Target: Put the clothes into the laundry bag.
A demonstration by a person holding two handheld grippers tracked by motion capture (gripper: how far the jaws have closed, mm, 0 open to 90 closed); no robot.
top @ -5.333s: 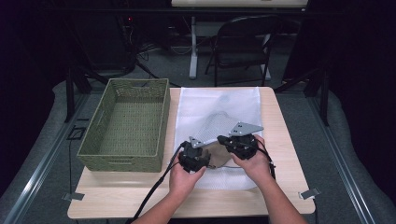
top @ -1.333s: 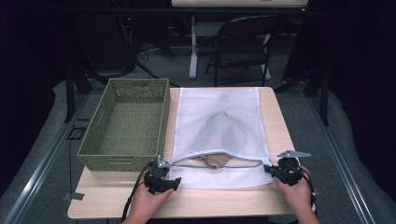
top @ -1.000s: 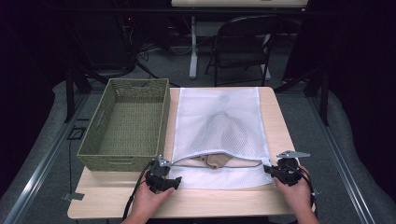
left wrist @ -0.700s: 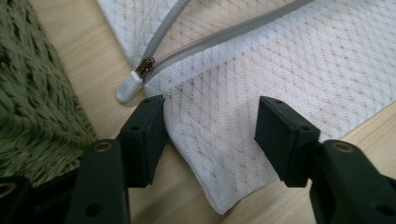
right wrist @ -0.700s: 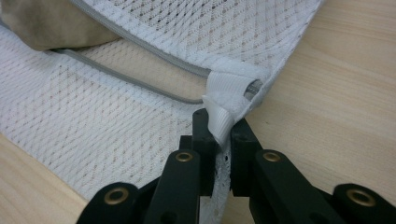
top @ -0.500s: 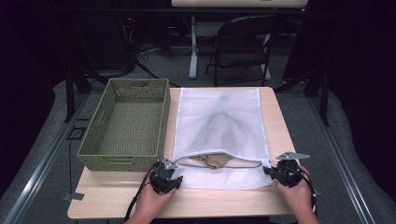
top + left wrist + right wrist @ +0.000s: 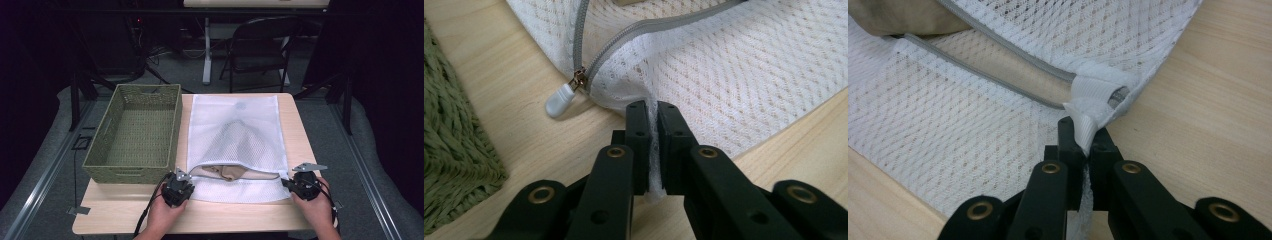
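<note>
A white mesh laundry bag (image 7: 235, 135) lies flat on the wooden table (image 7: 240, 217), its grey zipper (image 7: 644, 27) open along the near end. Beige cloth (image 7: 225, 172) shows through the opening. My left gripper (image 7: 184, 179) is at the bag's near left corner; its jaws have just been closing and now pinch the mesh (image 7: 653, 130) beside the white zipper pull (image 7: 558, 101). At the near right corner my right gripper (image 7: 286, 183) is shut on the bag's white end tab (image 7: 1088, 125).
A green woven basket (image 7: 134, 132) stands left of the bag, close to my left gripper. A folding chair (image 7: 260, 50) and cables sit on the floor beyond the table. Bare wood runs along the near edge between the person's hands.
My left gripper slid right to the bag's near left corner and closed on the mesh. The right gripper kept its grip and place.
</note>
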